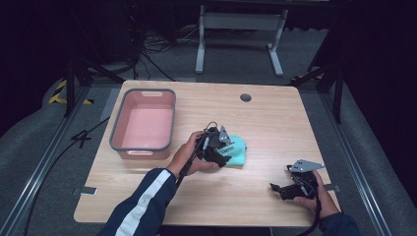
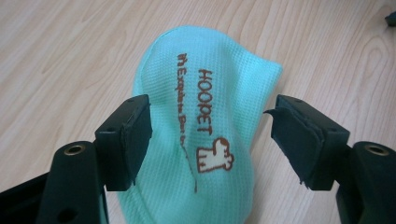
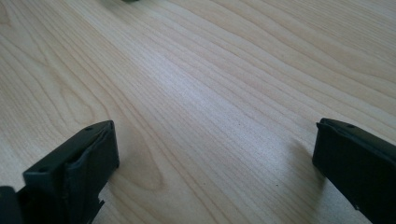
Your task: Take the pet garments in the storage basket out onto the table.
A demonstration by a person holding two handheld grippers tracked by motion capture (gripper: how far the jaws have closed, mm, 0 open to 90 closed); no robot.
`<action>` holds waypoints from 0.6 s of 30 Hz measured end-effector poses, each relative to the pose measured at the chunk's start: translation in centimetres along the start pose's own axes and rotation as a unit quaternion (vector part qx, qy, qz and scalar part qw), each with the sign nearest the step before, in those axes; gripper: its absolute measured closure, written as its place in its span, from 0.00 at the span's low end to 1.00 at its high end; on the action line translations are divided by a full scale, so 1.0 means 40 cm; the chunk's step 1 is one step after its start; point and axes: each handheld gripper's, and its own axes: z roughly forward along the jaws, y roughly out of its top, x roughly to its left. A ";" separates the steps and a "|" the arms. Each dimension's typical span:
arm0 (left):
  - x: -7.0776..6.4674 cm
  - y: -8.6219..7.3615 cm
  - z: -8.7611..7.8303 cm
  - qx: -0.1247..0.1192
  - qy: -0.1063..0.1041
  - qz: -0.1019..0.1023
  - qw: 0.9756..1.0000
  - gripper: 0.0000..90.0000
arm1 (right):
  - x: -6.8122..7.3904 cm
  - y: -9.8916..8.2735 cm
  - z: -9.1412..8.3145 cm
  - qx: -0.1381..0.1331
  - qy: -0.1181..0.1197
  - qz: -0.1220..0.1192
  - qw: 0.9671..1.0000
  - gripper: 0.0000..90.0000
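A mint-green knit cloth (image 1: 237,149) with brown "HOOPET" lettering and a small cream figure lies folded on the wooden table (image 1: 275,132), near its middle. My left gripper (image 1: 220,153) hovers just over the cloth's near-left part. In the left gripper view the cloth (image 2: 205,93) lies below and between the two black jaws of my left gripper (image 2: 210,123); they stand apart and the pads do not press on it. Near the table's front right, my right gripper (image 1: 276,189) rests open, and in the right gripper view there is bare wood between the jaws of my right gripper (image 3: 215,149).
A pink bin with a grey rim (image 1: 116,129) stands empty at the table's left. A round cable hole (image 1: 246,97) sits near the far edge. Beyond the table are a white desk frame (image 1: 241,22) and floor cables.
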 end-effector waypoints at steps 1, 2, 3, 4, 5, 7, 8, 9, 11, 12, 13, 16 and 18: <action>-0.002 -0.002 -0.006 0.001 -0.001 0.005 1.000 0.31 | 0.000 0.000 0.000 0.000 0.000 0.000 1.000 0.01; -0.005 -0.004 -0.012 0.002 0.001 0.006 1.000 0.31 | 0.000 0.000 0.000 0.000 0.000 0.000 1.000 0.01; -0.008 -0.007 -0.018 0.004 0.006 0.010 1.000 0.31 | 0.000 0.000 0.000 0.000 0.000 0.000 1.000 0.01; -0.010 -0.010 -0.024 0.005 0.009 0.017 1.000 0.31 | 0.000 0.000 0.000 0.000 0.000 0.000 1.000 0.01; -0.013 -0.016 -0.032 0.004 0.010 0.017 1.000 0.30 | 0.000 0.000 0.000 0.000 0.000 0.000 1.000 0.01; -0.017 -0.026 -0.046 0.001 0.010 0.020 1.000 0.30 | 0.000 0.000 0.000 0.000 0.000 0.000 1.000 0.01; -0.017 -0.026 -0.046 0.001 0.010 0.020 1.000 0.29 | 0.000 0.000 0.000 0.000 0.000 0.000 1.000 0.01; -0.021 -0.037 -0.059 0.002 0.012 0.028 1.000 0.29 | 0.000 0.000 0.000 0.000 0.000 0.000 1.000 0.01; -0.029 -0.051 -0.072 0.004 0.012 0.034 0.999 0.27 | 0.000 0.000 0.000 0.000 0.000 0.000 1.000 0.01; -0.029 -0.051 -0.072 0.004 0.012 0.034 0.999 0.25 | 0.000 0.000 0.000 0.000 0.000 0.000 1.000 0.01; -0.032 -0.057 -0.077 0.006 0.009 0.042 0.999 0.25 | 0.000 0.000 0.000 0.000 0.000 0.000 1.000 0.01; -0.045 -0.073 -0.092 0.012 0.016 0.054 0.998 0.22 | 0.000 0.000 0.000 0.000 0.000 0.000 1.000 0.01; -0.049 -0.087 -0.104 0.012 0.018 0.057 0.998 0.22 | 0.000 0.000 0.000 0.000 0.000 0.000 1.000 0.01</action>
